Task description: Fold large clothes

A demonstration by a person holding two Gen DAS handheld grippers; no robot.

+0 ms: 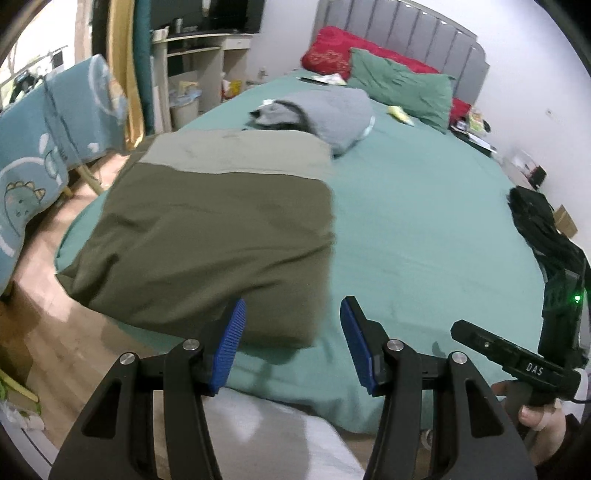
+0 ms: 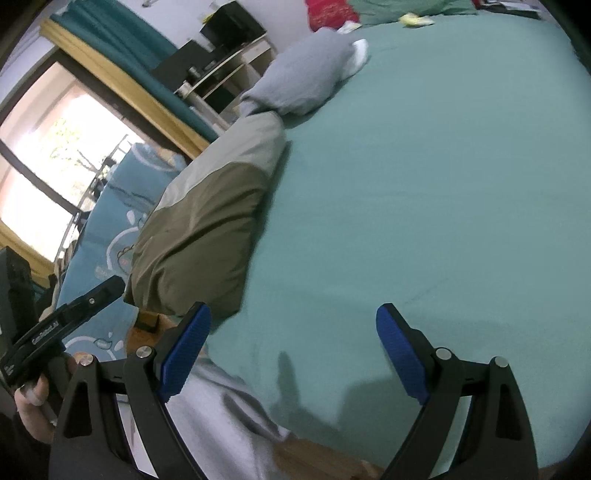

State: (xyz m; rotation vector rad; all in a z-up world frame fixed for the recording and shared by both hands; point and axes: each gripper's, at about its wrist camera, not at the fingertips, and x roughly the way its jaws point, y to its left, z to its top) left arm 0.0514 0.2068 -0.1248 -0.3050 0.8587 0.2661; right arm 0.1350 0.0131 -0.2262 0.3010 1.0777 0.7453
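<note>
From your left wrist view, your left gripper stood released, nothing between its blue pads, held over the near edge of the green bed. The folded olive garment lay on the bed's left side, a paler band along its far edge, and a grey garment sat bunched just beyond it. Only this view showed the red pillow, the green pillow and the grey headboard.

From your right wrist view, your right gripper gaped wide and empty above bare sheet. The olive garment lay to its left, and only here did the bright window appear.
</note>
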